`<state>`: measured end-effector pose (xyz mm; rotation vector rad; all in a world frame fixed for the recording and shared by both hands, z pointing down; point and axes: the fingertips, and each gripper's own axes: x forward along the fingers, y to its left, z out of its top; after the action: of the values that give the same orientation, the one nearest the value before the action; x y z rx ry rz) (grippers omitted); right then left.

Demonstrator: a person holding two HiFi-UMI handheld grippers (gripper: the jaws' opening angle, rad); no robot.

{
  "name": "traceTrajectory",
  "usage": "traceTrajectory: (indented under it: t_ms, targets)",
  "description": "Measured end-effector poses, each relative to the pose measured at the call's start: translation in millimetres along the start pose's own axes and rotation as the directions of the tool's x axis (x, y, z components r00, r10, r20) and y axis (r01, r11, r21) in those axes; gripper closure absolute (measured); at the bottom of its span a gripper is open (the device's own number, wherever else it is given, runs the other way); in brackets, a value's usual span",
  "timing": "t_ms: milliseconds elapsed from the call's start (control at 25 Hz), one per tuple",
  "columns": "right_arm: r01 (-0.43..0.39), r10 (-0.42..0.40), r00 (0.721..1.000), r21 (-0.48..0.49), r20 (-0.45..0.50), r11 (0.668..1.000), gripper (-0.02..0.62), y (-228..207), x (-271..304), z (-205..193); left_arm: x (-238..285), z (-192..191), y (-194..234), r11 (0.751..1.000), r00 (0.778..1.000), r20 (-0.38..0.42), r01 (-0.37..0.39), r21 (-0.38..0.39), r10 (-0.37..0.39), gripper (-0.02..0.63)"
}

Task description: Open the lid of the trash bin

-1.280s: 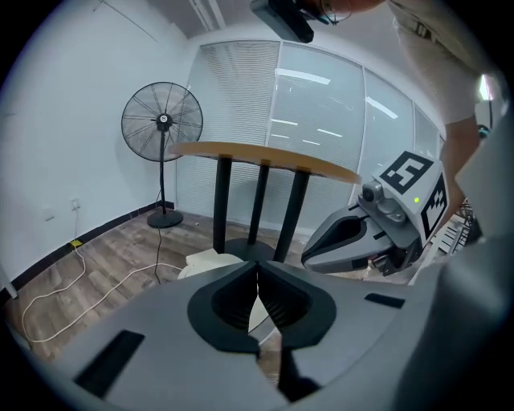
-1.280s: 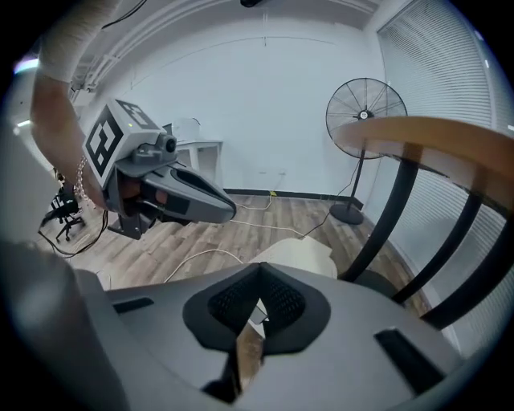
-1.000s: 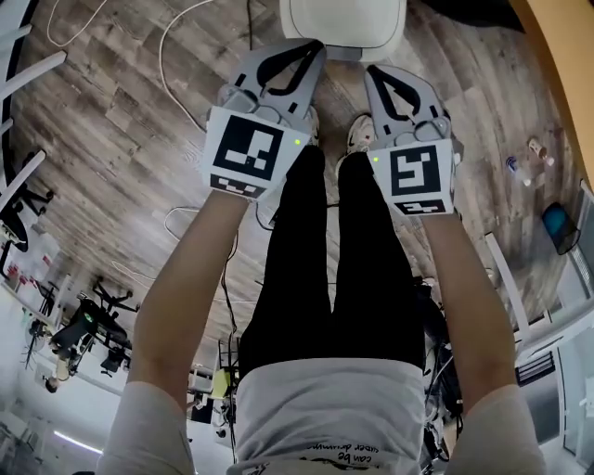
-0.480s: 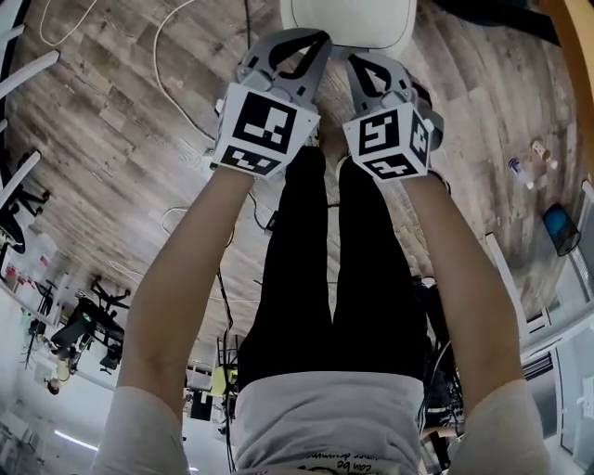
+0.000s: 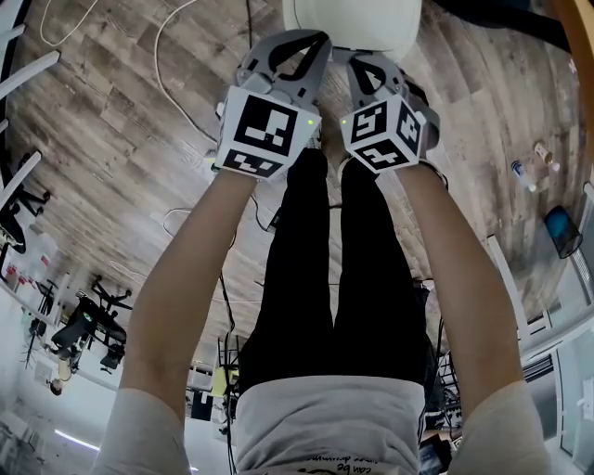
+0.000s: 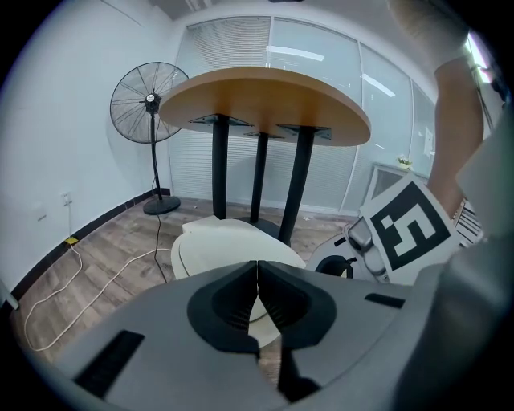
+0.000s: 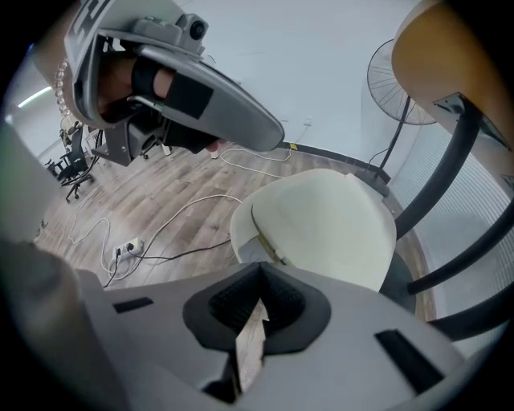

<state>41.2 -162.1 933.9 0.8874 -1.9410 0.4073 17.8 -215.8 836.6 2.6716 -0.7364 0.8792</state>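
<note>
A white trash bin (image 5: 351, 23) with its rounded lid down stands on the wood floor just ahead of the person's feet. The lid (image 6: 221, 249) fills the middle of the left gripper view, and in the right gripper view it (image 7: 325, 217) shows a seam along its near edge. My left gripper (image 5: 319, 39) is shut with nothing in it, its tips (image 6: 257, 265) a little above the lid's near edge. To its right, my right gripper (image 5: 356, 61) is rolled inward and also shut and empty, its tips (image 7: 260, 270) short of the bin's front.
A round wooden table (image 6: 265, 100) on black legs stands right behind the bin, with a pedestal fan (image 6: 148, 100) to the left of it. White cables (image 5: 176, 56) and a power strip (image 7: 128, 245) lie on the floor to the left. Small bottles (image 5: 536, 156) stand to the right.
Both grippers have moved forward toward the bin. The right one has swung left, close to the left gripper, and rolled so that its marker cube is turned.
</note>
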Motion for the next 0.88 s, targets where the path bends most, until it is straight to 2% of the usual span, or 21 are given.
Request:
traceTrajectory:
  t_ms: [320, 880]
  targets:
    - [0.000, 0.000, 1.000, 0.043, -0.017, 0.999, 0.589, -3.9, -8.1, 2.9, -29.9, 37.6, -2.2, 0.998, 0.992, 0.105, -0.065, 0.014, 0.063, 0.586]
    - [0.036, -0.071, 0.981, 0.191, 0.179, 0.981, 0.588, -36.0, -108.9, 64.9, -74.5, 96.4, -0.6, 0.996, 0.986, 0.141, -0.092, 0.000, 0.091, 0.586]
